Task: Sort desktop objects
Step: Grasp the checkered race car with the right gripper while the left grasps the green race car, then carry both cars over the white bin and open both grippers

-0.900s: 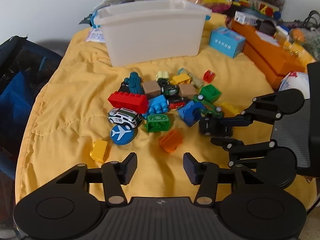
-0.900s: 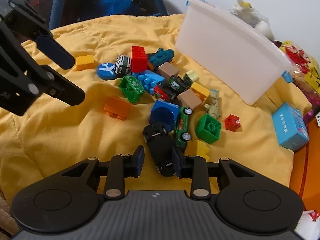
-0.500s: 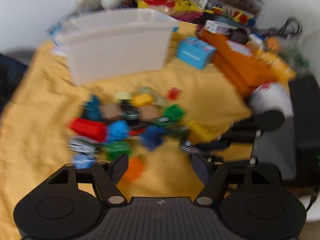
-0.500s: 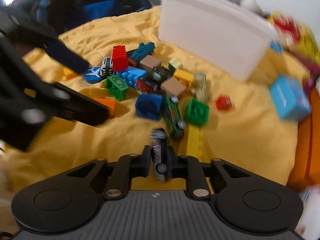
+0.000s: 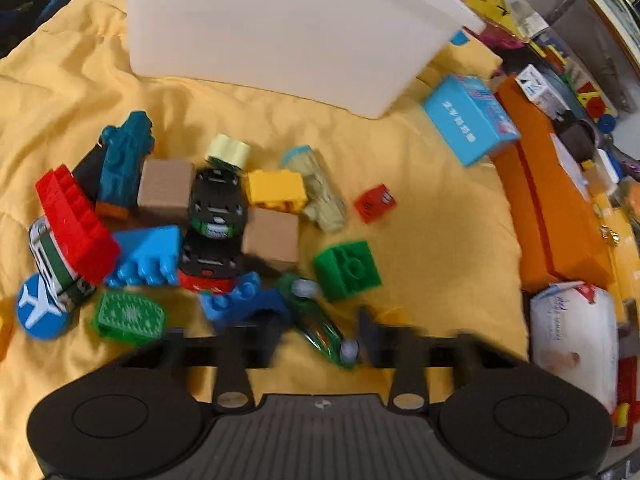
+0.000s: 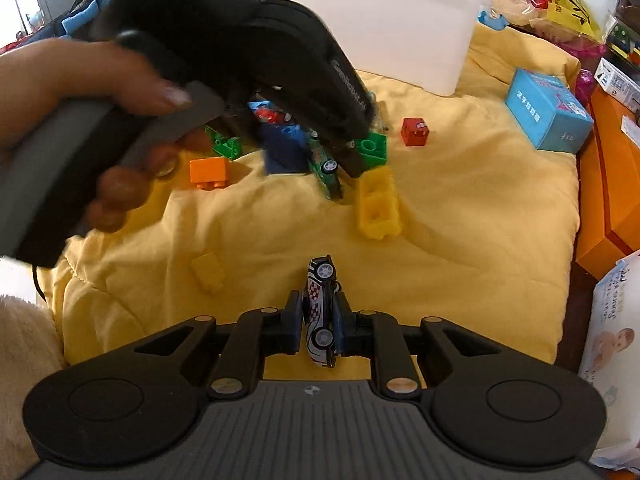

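The sort looks barely begun. Almost the whole heap of toys lies loose on the yellow quilted cloth (image 5: 432, 240) in front of the white bin (image 5: 280, 32). The bin's inside is hidden from both cameras, so whether anything is already in it cannot be told. One piece is clearly in hand: the right gripper (image 6: 319, 306) is clamped on a black toy car (image 6: 320, 312), with a pad pressed to each flank. The car is glossy black with a checkered white side panel. It stands on end, nose up, clear of the cloth and well apart from the heap. The left gripper (image 5: 318, 334), carried by the person's left hand (image 6: 60, 92), is tipped down over the near edge of the pile. Its jaws are apart and astride a green toy car (image 5: 316, 326) that lies slantwise on the cloth. The view is blurred there, but the pads do not seem to press on it. Left to sort are:
- a red brick (image 5: 74, 224), a teal brick (image 5: 126, 156), a light blue brick (image 5: 148, 254) and a green brick (image 5: 348, 270);
- a yellow brick (image 5: 276, 188) and a small red cube (image 5: 375, 203);
- a white-and-green car (image 5: 52, 268) and a blue disc with a plane (image 5: 40, 308);
- off to the near side, an orange brick (image 6: 210, 172) and a long yellow brick (image 6: 378, 204).

By this reading the cars are being drawn out first, and the bricks are untouched.
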### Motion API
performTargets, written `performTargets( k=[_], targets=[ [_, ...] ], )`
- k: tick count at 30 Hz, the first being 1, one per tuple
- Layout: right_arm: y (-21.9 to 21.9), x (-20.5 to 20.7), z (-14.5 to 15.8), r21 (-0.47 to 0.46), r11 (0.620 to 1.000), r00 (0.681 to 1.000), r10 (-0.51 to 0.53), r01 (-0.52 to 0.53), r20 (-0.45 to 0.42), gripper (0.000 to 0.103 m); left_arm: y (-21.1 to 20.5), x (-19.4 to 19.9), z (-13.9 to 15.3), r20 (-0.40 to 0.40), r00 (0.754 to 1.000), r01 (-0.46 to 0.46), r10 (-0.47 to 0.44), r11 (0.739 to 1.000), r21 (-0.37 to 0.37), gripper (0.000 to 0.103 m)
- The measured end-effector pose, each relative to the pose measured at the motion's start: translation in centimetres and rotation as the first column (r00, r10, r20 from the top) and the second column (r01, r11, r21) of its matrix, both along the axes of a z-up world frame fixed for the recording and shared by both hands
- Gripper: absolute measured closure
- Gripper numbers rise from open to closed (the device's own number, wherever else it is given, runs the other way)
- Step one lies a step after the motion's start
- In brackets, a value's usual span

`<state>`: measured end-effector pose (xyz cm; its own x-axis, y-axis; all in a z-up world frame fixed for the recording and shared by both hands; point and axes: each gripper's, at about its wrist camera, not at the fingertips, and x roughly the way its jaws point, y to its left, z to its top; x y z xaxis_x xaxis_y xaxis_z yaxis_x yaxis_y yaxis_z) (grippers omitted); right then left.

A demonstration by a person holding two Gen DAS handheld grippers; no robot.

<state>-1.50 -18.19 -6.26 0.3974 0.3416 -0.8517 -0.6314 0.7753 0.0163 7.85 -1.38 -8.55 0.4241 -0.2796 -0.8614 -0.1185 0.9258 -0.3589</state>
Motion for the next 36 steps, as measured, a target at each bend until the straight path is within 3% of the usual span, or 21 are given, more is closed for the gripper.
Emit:
performTargets(
  k=[3, 5, 9, 11, 15, 16, 18, 19, 21, 24, 27, 29, 30, 34, 36],
  targets=[
    [0.3, -0.2, 0.5, 0.008, 1.000, 1.000, 0.013, -0.013, 0.019, 0.085, 0.3, -1.2, 1.4, 0.020, 0.993, 0.113, -0.113, 0.993, 0.018, 0.084],
    [0.3, 0.1, 0.9, 0.020, 1.000, 1.000, 0.013, -0.014, 0.028, 0.085, 0.5, -3.3, 3.4, 0.039, 0.971, 0.232, -0.235, 0.970, 0.076, 0.084],
    [0.5, 1.5, 0.6, 0.127, 0.992, 0.996, -0.005, 0.017, -0.094, 0.085, 2.7, -8.8, 5.5, 0.027, 0.923, 0.351, -0.383, 0.871, 0.344, 0.084],
    [1.1, 1.8, 0.5, 0.140, 0.990, 0.991, 0.012, 0.006, -0.133, 0.085, 3.5, -11.2, 5.4, -0.023, 0.916, 0.372, -0.401, 0.824, 0.426, 0.084],
    [2.0, 2.3, 0.3, 0.180, 0.984, 0.981, 0.042, -0.007, -0.191, 0.085, 3.5, -13.6, 4.0, -0.066, 0.921, 0.356, -0.385, 0.758, 0.546, 0.084],
    [1.8, 2.6, -0.1, 0.193, 0.981, 0.976, 0.041, 0.002, -0.216, 0.085, 2.8, -13.2, 3.4, -0.060, 0.923, 0.347, -0.379, 0.756, 0.556, 0.084],
    [1.6, 3.4, -1.0, 0.183, 0.983, 0.969, 0.035, 0.011, -0.245, 0.082, 2.4, -12.7, 2.2, -0.047, 0.935, 0.325, -0.352, 0.792, 0.517, 0.079],
    [1.6, 3.4, -0.9, 0.161, 0.987, 0.974, 0.030, 0.007, -0.224, 0.075, 2.1, -12.7, 2.2, -0.028, 0.941, 0.307, -0.337, 0.817, 0.488, 0.076],
    [1.6, 2.7, -0.1, 0.091, 0.996, 0.991, 0.033, -0.021, -0.127, 0.056, 2.0, -14.1, 2.6, 0.018, 0.941, 0.290, -0.338, 0.833, 0.471, 0.068],
    [1.5, 2.5, 0.3, 0.004, 0.999, 0.998, 0.051, -0.051, -0.031, 0.057, 0.9, -15.1, 2.6, 0.043, 0.925, 0.319, -0.377, 0.834, 0.450, 0.067],
    [1.4, 2.4, 0.7, -0.011, 0.999, 0.999, 0.043, -0.043, -0.004, 0.057, 0.1, -16.3, 3.2, 0.079, 0.901, 0.353, -0.426, 0.827, 0.437, 0.065],
    [1.3, 2.0, 1.2, -0.009, 0.999, 0.999, 0.043, -0.043, 0.017, 0.055, 0.4, -16.8, 4.4, 0.129, 0.901, 0.326, -0.414, 0.842, 0.430, 0.064],
    [1.4, 1.7, 1.5, -0.003, 0.999, 0.998, 0.051, -0.051, 0.023, 0.053, 0.7, -16.9, 4.7, 0.140, 0.903, 0.314, -0.406, 0.846, 0.432, 0.058],
    [1.9, 0.9, 1.0, -0.002, 0.997, 0.997, 0.077, -0.077, 0.012, 0.053, 1.9, -16.5, 3.7, 0.109, 0.904, 0.327, -0.414, 0.832, 0.448, 0.055],
    [2.0, 0.8, 0.5, -0.010, 0.998, 0.998, 0.070, -0.070, 0.009, 0.053, 2.2, -16.4, 3.0, 0.098, 0.891, 0.361, -0.443, 0.824, 0.437, 0.055]
  ],
)
